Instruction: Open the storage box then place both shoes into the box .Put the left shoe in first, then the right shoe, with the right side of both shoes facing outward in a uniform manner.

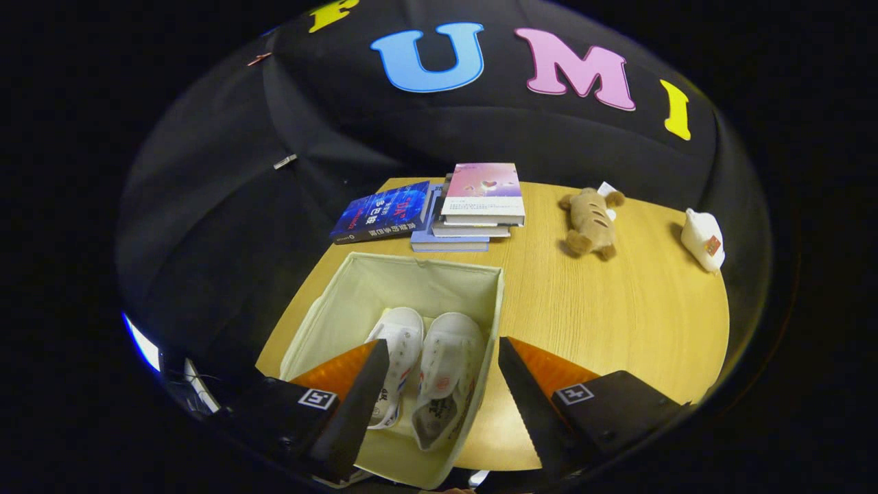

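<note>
While the gripper [442, 360] hangs with fingers spread and empty above the cream fabric storage box [357, 281], both white canvas shoes [425, 374] lie side by side inside it.

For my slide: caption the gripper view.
Open gripper above the storage box, both white shoes inside.

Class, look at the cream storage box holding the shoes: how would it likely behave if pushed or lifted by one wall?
The storage box looks like fabric, so a wall would probably flex. With both shoes inside, it likely slides rather than tips. The open tool hovers above it.
</note>
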